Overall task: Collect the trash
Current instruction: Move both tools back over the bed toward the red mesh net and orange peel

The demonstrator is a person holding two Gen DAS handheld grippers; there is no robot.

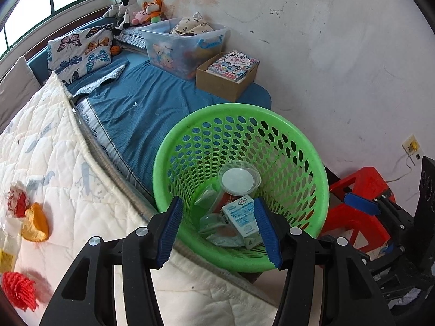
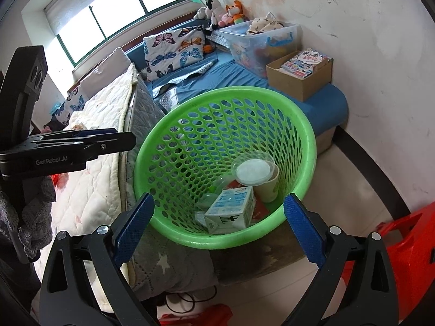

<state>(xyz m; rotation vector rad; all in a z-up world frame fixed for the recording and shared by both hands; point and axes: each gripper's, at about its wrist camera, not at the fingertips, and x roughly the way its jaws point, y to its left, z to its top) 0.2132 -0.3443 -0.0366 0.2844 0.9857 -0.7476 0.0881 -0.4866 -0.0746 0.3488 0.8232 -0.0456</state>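
Note:
A green perforated basket (image 1: 312, 163) (image 2: 307, 146) stands beside the bed. Inside lie a white milk carton (image 1: 240, 217) (image 2: 231, 209), a lidded plastic cup (image 1: 239, 180) (image 2: 255, 174) and clear wrappers. My left gripper (image 1: 218, 201) hovers open over the basket's near rim with nothing between its fingers. The right wrist view shows it side-on (image 2: 81, 141), held by a gloved hand (image 2: 35, 212). My right gripper (image 2: 219, 197) is open and empty, also at the near rim. On the white quilt (image 1: 68, 163) lie an orange piece (image 1: 35, 222), a red-white wrapper (image 1: 17, 201) and a red spiky ball (image 1: 19, 290).
A red plastic stool (image 1: 361, 187) (image 2: 407, 244) stands right of the basket. Against the wall on the blue sheet are a cardboard box of books (image 1: 225, 81) and a clear storage bin (image 1: 176, 46). A butterfly pillow (image 1: 81, 51) and plush toys (image 1: 136, 8) sit farther back.

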